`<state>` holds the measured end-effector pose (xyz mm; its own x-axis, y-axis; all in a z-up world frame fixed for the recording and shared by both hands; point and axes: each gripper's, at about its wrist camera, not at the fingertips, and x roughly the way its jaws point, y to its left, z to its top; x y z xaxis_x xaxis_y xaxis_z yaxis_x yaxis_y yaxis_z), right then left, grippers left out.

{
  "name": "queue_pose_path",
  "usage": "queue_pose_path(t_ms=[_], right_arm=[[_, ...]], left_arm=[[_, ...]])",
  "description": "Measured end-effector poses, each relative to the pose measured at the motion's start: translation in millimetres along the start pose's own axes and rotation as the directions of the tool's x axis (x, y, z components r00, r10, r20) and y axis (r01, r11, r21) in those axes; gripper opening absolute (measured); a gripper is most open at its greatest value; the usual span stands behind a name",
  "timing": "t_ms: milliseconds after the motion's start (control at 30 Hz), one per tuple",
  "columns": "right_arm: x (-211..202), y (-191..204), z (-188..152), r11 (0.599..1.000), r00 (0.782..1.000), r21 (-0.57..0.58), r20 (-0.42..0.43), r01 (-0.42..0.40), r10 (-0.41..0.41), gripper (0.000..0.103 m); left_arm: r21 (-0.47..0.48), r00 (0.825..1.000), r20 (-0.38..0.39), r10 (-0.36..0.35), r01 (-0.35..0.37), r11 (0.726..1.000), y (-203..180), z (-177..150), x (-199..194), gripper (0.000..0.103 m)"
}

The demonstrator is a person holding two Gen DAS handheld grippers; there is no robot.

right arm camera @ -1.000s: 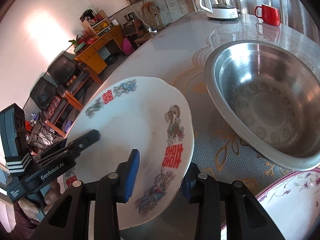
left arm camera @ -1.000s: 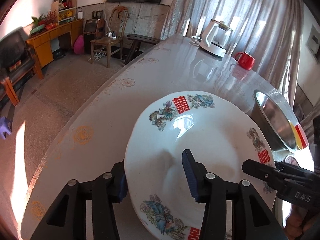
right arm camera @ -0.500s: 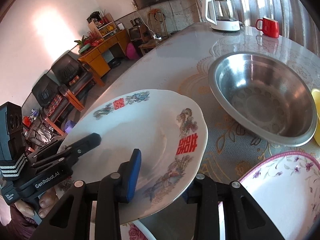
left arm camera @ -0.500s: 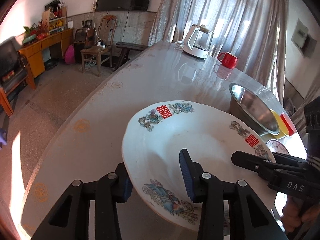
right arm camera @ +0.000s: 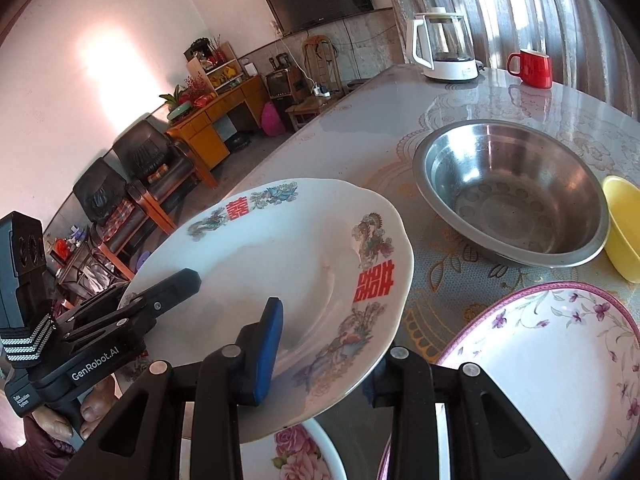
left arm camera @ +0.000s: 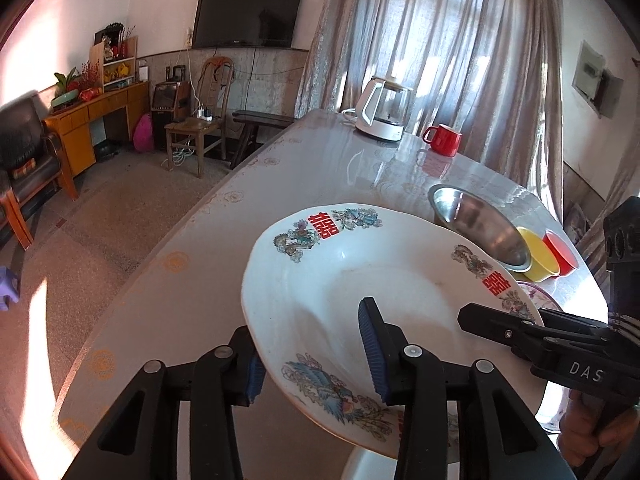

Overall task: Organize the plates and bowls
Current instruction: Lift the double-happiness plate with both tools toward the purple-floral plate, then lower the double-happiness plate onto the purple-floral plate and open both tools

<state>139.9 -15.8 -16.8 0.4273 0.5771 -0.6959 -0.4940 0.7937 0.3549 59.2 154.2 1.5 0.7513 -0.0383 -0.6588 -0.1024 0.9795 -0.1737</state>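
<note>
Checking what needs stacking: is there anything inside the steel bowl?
No. In the right wrist view the steel bowl shows only its bare dimpled bottom, with the yellow bowl standing beside it.

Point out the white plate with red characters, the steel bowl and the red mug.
White plate with red characters point(right arm camera: 280, 264), right wrist view, bare centre.
Round steel bowl point(right arm camera: 516, 216), right wrist view, inner bottom.
Red mug point(left arm camera: 445, 140), left wrist view, side wall.

Left gripper point(left arm camera: 316, 354): black plastic fingers, blue ribbed pads, silver screw heads along the arms, white "GenRobot.AI" lettering on its body at lower left of the right wrist view. Right gripper point(right arm camera: 322, 350): identical build, white "DAS" lettering, striped band.
</note>
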Motion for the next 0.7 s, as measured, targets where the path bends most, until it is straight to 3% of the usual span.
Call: queue_pose_path(t_ms=[300,700], right_arm=[[-45.4,-8.0,-21.4,1.0,0.999,0.019,0.052,0.0,-0.001,0.033],[-102.1,-41.6,-57.8,0.993,0.994,0.101,0.09,0.055,-0.064,0.033]], left_arm=[[0.056,0.999,0.038,-0.037,0.035,0.998,-34.0,-11.4,-31.9,0.042],[0.153,0.99,-0.004,-0.14,0.139,0.978,-92.0,-26.3,-40.8,0.043]])
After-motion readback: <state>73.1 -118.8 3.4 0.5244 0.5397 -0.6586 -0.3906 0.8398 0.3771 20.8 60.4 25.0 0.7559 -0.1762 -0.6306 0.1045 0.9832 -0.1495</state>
